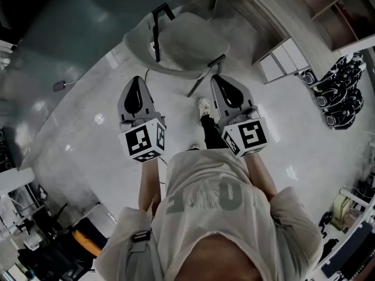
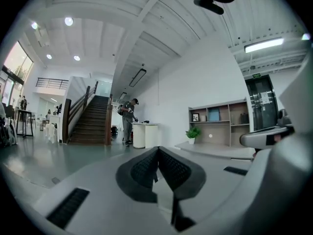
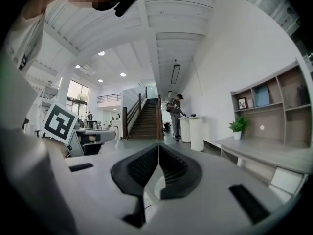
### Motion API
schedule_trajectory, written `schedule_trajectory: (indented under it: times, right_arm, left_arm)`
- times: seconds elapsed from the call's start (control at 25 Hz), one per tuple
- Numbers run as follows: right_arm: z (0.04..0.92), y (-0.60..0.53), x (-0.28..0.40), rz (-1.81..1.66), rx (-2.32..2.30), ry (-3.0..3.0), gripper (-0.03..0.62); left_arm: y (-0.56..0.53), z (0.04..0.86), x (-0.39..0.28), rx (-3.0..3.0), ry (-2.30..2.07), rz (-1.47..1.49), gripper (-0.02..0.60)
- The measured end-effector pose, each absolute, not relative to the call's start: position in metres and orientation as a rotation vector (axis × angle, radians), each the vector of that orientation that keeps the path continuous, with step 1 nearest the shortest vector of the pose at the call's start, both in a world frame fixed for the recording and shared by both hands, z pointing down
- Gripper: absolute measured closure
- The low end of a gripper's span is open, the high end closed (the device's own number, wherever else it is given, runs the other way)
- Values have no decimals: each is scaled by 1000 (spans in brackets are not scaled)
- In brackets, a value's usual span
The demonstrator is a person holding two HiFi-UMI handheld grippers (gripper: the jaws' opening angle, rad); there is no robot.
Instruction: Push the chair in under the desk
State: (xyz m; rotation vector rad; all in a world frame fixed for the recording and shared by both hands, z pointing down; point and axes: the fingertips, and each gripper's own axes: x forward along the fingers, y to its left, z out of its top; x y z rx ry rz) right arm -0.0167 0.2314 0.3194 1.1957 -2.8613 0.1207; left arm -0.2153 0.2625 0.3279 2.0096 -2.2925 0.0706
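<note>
Chair (image 1: 184, 40) is seen on the floor ahead of the person, near the tabletop (image 1: 275, 22); judged light and easily slid, it is best pushed at its stiff backrest, with left gripper (image 2: 157, 153) and right gripper (image 3: 159, 148) pressed together, empty

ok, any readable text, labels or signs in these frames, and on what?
No text reads clearly.
Shirt print: big pale letters, seen upside down, too blurred.
Green sign over the dark door: too small.
Marker cubes: black square patterns only, no words.
</note>
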Motion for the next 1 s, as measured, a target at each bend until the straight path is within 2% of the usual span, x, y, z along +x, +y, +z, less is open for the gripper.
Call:
schedule_trajectory:
  times: [0.52,0.8,1.0]
  right_arm:
    - [321,56,-105,154,789,-2972,577]
    - [310,19,-145,251,757,-3031,579]
    - [294,18,-173,175,714,-3066,579]
  left_arm:
    - [138,302,-296,1588,-2575,85,569]
    - [112,298,-320,1539,-2602,114,568]
    - [94,287,-338,1576,-2603,76,568]
